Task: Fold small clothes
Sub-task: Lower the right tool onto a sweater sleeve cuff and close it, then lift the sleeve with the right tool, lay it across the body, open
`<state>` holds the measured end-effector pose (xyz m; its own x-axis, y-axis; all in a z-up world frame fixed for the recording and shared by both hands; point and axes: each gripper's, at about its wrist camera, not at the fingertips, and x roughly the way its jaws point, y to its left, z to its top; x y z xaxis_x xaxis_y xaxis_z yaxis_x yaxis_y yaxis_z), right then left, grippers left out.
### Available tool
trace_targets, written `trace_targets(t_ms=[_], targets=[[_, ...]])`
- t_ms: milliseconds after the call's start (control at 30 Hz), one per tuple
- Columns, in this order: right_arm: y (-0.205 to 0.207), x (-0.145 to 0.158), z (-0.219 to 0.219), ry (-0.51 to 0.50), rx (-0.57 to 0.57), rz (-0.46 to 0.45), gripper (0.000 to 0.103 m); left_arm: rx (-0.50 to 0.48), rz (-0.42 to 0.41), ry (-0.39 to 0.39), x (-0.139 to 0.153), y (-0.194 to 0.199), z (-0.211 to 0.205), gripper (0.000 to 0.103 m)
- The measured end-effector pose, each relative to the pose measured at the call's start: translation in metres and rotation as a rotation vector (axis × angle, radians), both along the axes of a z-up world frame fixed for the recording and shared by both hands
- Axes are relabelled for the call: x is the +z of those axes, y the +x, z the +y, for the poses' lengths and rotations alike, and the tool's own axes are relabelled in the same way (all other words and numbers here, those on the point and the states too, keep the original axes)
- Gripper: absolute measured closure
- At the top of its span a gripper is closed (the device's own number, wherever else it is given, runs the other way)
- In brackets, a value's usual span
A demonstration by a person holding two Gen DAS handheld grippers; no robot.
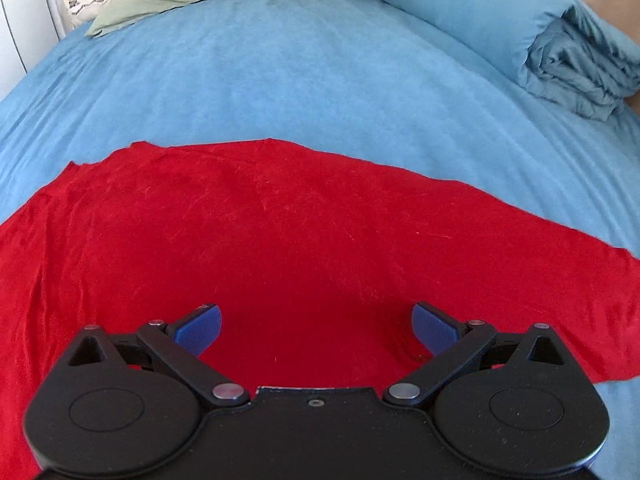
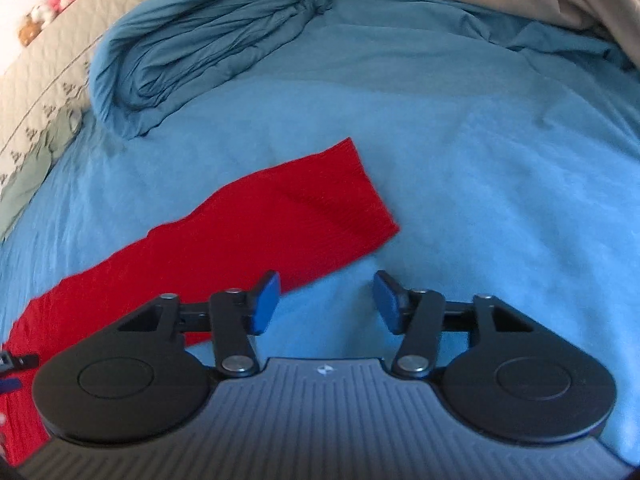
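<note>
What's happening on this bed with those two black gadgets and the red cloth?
A person holds a two-finger gripper in each hand and is working on folding a red garment spread flat on a blue bedsheet. The left gripper hangs over the middle of the cloth, its jaws wide open and holding nothing. The right gripper, also open and empty, sits over bare sheet just beside the garment's narrow end. A rolled blue duvet lies further up the bed. No fold is visible yet.

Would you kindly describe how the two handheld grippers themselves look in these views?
The left gripper has a speckled matte-black body, two round black discs, black linkage arms with silver rivets and blue-padded fingers. The right gripper matches, but its body is grey and ribbed with a small white logo. No cables or sleeves show.
</note>
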<state>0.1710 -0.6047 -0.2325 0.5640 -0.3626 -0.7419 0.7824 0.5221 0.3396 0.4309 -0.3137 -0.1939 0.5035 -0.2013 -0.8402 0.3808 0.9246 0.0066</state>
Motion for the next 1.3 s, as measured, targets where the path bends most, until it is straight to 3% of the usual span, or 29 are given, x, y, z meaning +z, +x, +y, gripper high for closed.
trace_targets(t_ms=[200, 300, 533, 733, 800, 933, 1033, 1167, 1300], targets=[[0.003, -0.013, -0.017, 0.016, -0.081, -0.057, 0.072, 0.004, -0.032, 0.009, -0.012, 0.009, -0.006, 0.000], [0.007, -0.012, -0.019, -0.001, -0.084, -0.046, 0.082, 0.003, -0.037, 0.027, -0.016, 0.017, -0.012, 0.000], [0.031, 0.024, 0.002, -0.104, -0.004, -0.055, 0.083, -0.012, 0.042, 0.041, -0.013, 0.037, -0.014, 0.000], [0.091, 0.083, 0.047, -0.172, 0.158, -0.152, 0.083, 0.046, 0.012, -0.023, 0.024, 0.045, 0.044, 0.000], [0.122, 0.103, 0.073, -0.189, 0.235, -0.193, 0.083, 0.077, 0.000, -0.035, 0.038, 0.048, 0.078, 0.000], [0.196, 0.136, 0.146, -0.202, 0.412, -0.282, 0.083, 0.127, 0.008, -0.131, 0.062, 0.049, 0.166, 0.000], [0.252, 0.150, 0.221, -0.163, 0.572, -0.358, 0.083, 0.215, -0.043, -0.122, 0.075, 0.045, 0.232, 0.000], [0.308, 0.142, 0.326, -0.078, 0.758, -0.405, 0.083, 0.296, -0.079, -0.069, 0.075, 0.039, 0.309, 0.001], [0.343, 0.113, 0.431, -0.034, 0.939, -0.359, 0.083, 0.384, -0.119, 0.010, 0.063, 0.032, 0.367, 0.001]])
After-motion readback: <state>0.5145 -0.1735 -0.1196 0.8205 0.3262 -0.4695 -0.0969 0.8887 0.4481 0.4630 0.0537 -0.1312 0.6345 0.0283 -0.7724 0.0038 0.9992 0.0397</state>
